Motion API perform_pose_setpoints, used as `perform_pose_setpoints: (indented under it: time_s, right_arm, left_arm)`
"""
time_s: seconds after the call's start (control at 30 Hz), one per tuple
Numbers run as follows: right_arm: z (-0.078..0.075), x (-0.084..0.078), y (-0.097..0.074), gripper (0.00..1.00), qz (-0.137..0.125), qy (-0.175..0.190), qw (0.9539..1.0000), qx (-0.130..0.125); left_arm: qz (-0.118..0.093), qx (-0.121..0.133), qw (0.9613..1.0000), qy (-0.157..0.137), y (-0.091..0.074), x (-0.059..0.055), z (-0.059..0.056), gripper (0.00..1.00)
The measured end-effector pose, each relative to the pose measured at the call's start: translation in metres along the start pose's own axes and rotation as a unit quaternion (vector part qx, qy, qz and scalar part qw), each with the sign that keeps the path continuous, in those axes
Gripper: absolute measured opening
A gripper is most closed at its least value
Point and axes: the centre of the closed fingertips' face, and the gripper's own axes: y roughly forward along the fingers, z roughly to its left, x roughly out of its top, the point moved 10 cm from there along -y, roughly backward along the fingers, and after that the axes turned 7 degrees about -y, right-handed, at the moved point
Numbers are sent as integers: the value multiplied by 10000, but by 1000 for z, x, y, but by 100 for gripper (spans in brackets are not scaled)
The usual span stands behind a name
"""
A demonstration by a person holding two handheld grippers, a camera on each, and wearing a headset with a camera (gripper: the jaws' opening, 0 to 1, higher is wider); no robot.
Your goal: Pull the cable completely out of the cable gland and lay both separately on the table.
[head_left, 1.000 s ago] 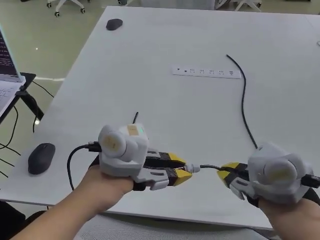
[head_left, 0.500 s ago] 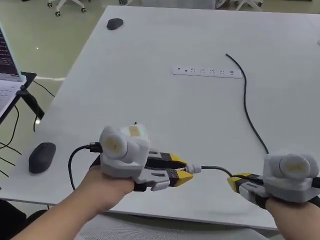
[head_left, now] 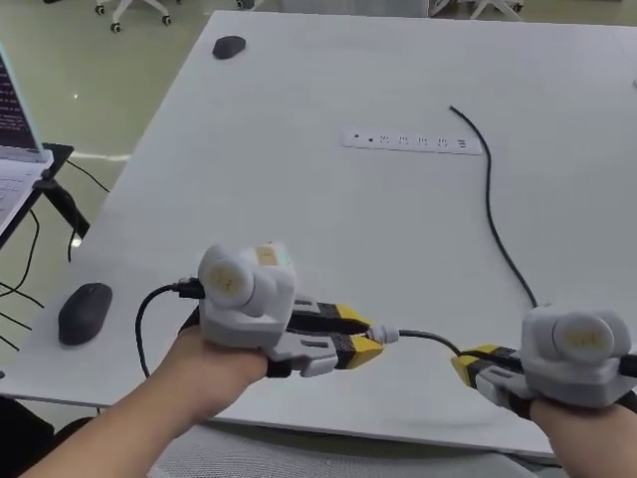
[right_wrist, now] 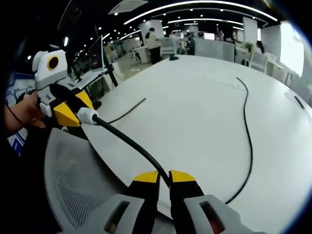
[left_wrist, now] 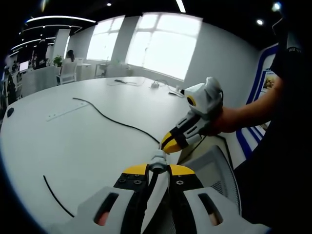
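Note:
My left gripper (head_left: 370, 340) is shut on the small white cable gland (head_left: 384, 334), which pokes out past its yellow tips near the table's front edge. A black cable (head_left: 428, 341) runs from the gland rightwards into my right gripper (head_left: 466, 363), which is shut on it. In the left gripper view the gland (left_wrist: 158, 160) sits between the closed jaws, with the right gripper (left_wrist: 170, 141) just beyond. In the right gripper view the cable (right_wrist: 126, 141) stretches from my jaws to the gland (right_wrist: 87, 116), which the left gripper (right_wrist: 73, 114) holds.
A white power strip (head_left: 411, 142) lies mid-table, and its long black cord (head_left: 493, 214) trails toward the right gripper. A mouse (head_left: 228, 46) sits at the far edge. Another mouse (head_left: 84, 312) rests on a side stand at left. A mesh chair (right_wrist: 83, 195) is below the grippers.
The right gripper has moved rightwards away from the left one, and a longer stretch of black cable shows between them. The left gripper has stayed put.

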Motion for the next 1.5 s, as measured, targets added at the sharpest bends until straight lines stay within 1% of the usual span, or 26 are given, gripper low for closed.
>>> perform_pose_setpoints:
  time_s: [0.13, 0.2, 0.3, 0.33, 0.37, 0.43, 0.47, 0.5, 0.53, 0.57, 0.6, 0.67, 0.7, 0.73, 0.8, 0.87, 0.97, 1.07, 1.2, 1.37, 1.5]
  right_arm:
    - [1, 1, -2, 3, -18, -128, 9999, -34]
    - [2, 3, -3, 3, -26, -267, 9996, -32]
    - [3, 6, -5, 3, 7, -556, 9984, -27]
    - [4, 8, -6, 4, 22, -756, 9971, -37]
    - [6, 10, -7, 5, -38, -812, 9967, -6]
    - [10, 15, -9, 9, -114, -992, 9950, 41]
    - [14, 20, -9, 12, -183, -1193, 9926, 130]
    - [17, 23, -10, 15, -219, -1318, 9909, 146]
    - [21, 28, -12, 15, -288, -1582, 9869, 141]
    - [24, 31, -12, 16, -318, -1733, 9842, 155]
    - [30, 37, -13, 16, -393, -1924, 9803, 218]
    - [37, 43, -14, 15, -449, -2111, 9760, 296]
    - [41, 47, -14, 15, -468, -2259, 9725, 330]
    - [44, 49, -13, 14, -464, -2314, 9711, 351]
    - [49, 53, -11, 12, -459, -2347, 9701, 404]
    - [54, 56, -9, 12, -484, -2450, 9671, 476]
    - [58, 59, -9, 10, -495, -2563, 9640, 501]
    - [59, 60, -8, 8, -457, -2707, 9605, 463]
    - [58, 60, -10, 4, -465, -2758, 9590, 445]
    - [58, 59, -8, 3, -466, -2797, 9580, 428]
    - [58, 57, -7, 2, -445, -2813, 9577, 414]
  left_arm:
    - [-41, 21, 10000, -44, -1, 1, 0, 15]
    - [-34, 31, 9999, -102, -1, 0, 1, 15]
    - [-48, 33, 9999, -113, -2, 0, 2, 15]
    - [-58, 33, 9999, -127, -2, 1, 2, 15]
    - [-63, 27, 9999, -147, -2, 1, 2, 15]
    - [-54, 30, 9999, -130, -2, 1, 1, 15]
    - [-56, 29, 9999, -129, -2, 1, 1, 15]
    - [-66, 19, 9999, -149, -2, 1, 0, 15]
    - [-69, 14, 9998, -164, -2, 1, 0, 15]
    - [-67, 10, 9998, -170, -2, 1, 0, 15]
    - [-58, 8, 9999, -162, -1, 1, -1, 15]
    - [-31, 5, 9999, -162, -1, 0, -1, 15]
    - [-26, 0, 9999, -168, -1, 0, -2, 15]
    - [-23, -4, 9999, -168, -1, 0, -2, 15]
    - [-22, -1, 9998, -173, -1, -1, -1, 15]
    - [-28, 4, 9998, -182, -1, -1, -1, 15]
    - [-24, 4, 9998, -173, -1, -1, -2, 15]
    - [-8, 11, 9999, -165, -1, -1, -2, 15]
    - [16, 13, 9999, -147, 0, -2, -2, 15]
    - [21, 21, 9999, -147, 1, -2, -2, 15]
    - [43, 24, 10000, -32, 1, -2, -3, 15]
